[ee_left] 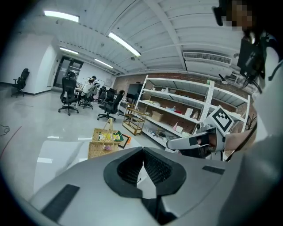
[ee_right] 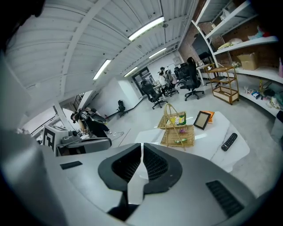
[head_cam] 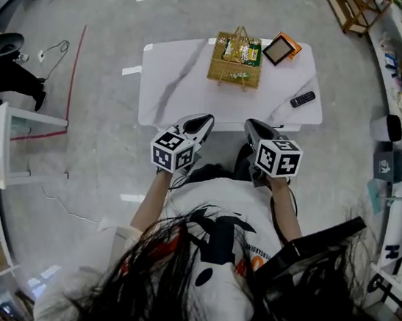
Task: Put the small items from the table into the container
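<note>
Currently left claw (head_cam: 205, 119) and right claw (head_cam: 252, 126) are clenched empty, short of the near edge of the table (head_cam: 168, 77); remote (head_cam: 303, 99) by its right edge looks light, rigid, slick, so pinch across its narrow middle

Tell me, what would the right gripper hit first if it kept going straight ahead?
Probably the white table, on its bare top short of the wicker basket; depth is hard to judge.

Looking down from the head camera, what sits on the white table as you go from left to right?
On the white table: wicker basket → dark frame with an orange edge → black remote control.
</note>
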